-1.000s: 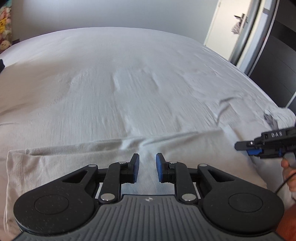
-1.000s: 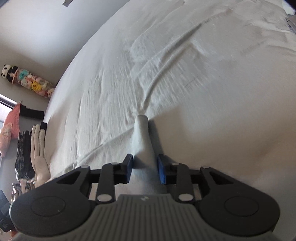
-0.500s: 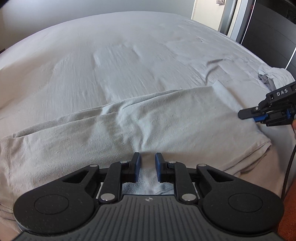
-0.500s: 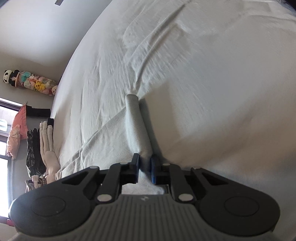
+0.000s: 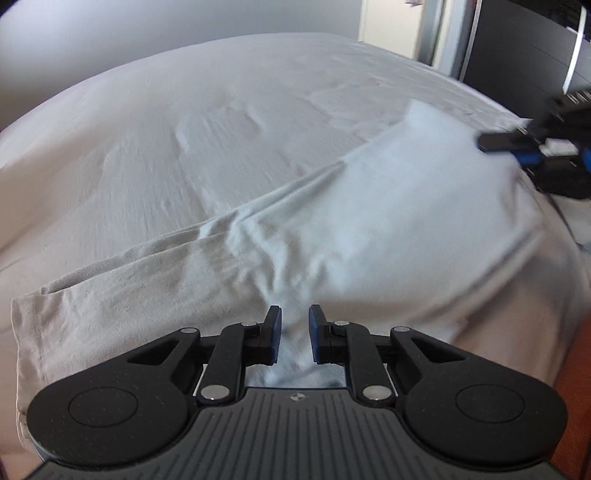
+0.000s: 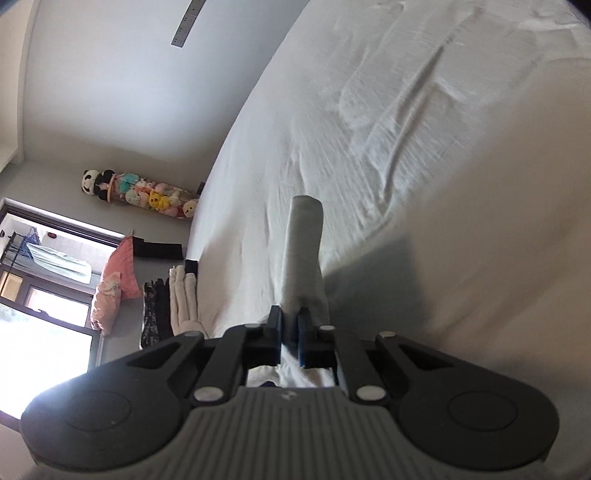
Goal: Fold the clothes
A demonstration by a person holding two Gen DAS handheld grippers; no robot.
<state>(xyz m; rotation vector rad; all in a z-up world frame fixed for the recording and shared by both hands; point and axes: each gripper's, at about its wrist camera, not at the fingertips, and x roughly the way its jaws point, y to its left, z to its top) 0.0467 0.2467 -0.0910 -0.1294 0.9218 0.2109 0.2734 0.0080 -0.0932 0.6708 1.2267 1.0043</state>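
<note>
A pale beige garment [image 5: 332,229] lies spread across the near part of a white bed [image 5: 221,110]. My left gripper [image 5: 294,326] has its blue pads a little apart with the garment's near edge bunched between them. My right gripper [image 6: 289,325] is shut on another edge of the garment [image 6: 304,251], which stands up from the pads as a narrow fold, lifted off the sheet. The right gripper also shows blurred at the far right of the left wrist view [image 5: 532,155], at the garment's right end.
The bed sheet [image 6: 424,129] is wrinkled. A row of plush toys [image 6: 140,190], hanging clothes [image 6: 166,295] and a bright window [image 6: 40,332] are beside the bed. A dark wardrobe [image 5: 524,48] and a doorway [image 5: 399,22] stand beyond the bed's right side.
The right gripper closed on the garment edge and lifted it up and away from the sheet. The garment stretched between the grippers. The left gripper stayed at the near edge.
</note>
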